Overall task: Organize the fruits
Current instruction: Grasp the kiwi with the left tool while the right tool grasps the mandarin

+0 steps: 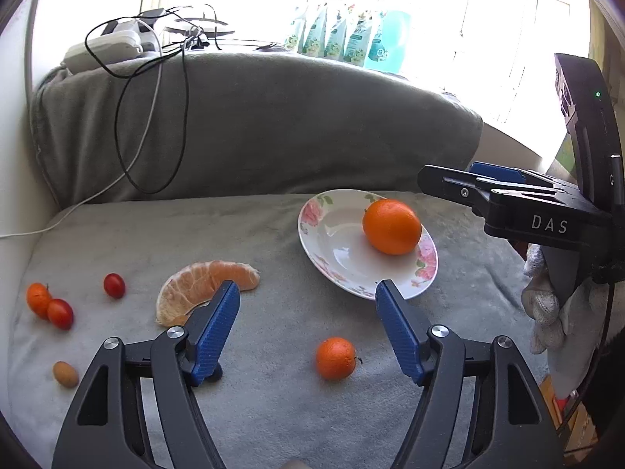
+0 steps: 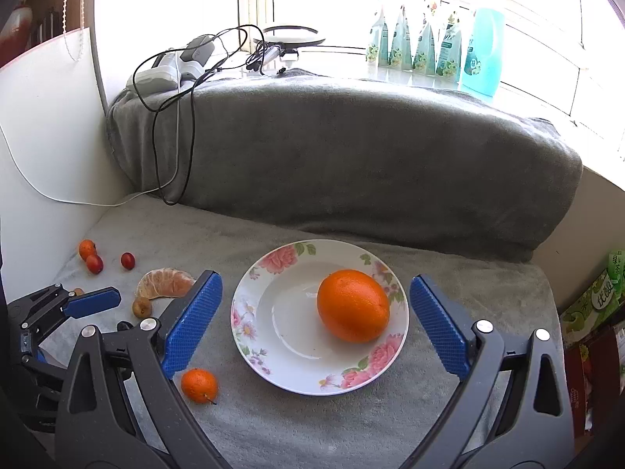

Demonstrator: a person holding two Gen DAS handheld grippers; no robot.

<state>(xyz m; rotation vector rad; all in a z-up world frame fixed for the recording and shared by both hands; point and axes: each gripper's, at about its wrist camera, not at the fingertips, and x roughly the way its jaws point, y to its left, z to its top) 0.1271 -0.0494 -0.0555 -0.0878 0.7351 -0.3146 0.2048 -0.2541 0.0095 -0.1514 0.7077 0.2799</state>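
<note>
One large orange (image 2: 353,305) sits in the floral plate (image 2: 273,359), resting toward the plate's right side, and that plate lies on the grey blanket (image 2: 449,410) in front of a draped grey bolster (image 2: 351,148). Your right gripper (image 2: 314,322) hovers above the plate with its blue pads spread wide, one to each side of the plate, and nothing is held between them. Your left gripper (image 1: 306,326) is also wide, empty, and pointed down at the blanket left of the plate. Just ahead of its left pad lies a peeled mandarin half (image 1: 203,293), and a small mandarin (image 1: 336,358) with a stem sits on the blanket between the two pads, nearer to you than the plate. Further left you have two cherry tomatoes (image 1: 114,285), one of them touching another small mandarin (image 1: 38,299), and a small brownish fruit (image 1: 65,373) close to the left gripper's arm. From the left wrist camera you can see your gloved hand (image 1: 545,305) under the right gripper's body.
</note>
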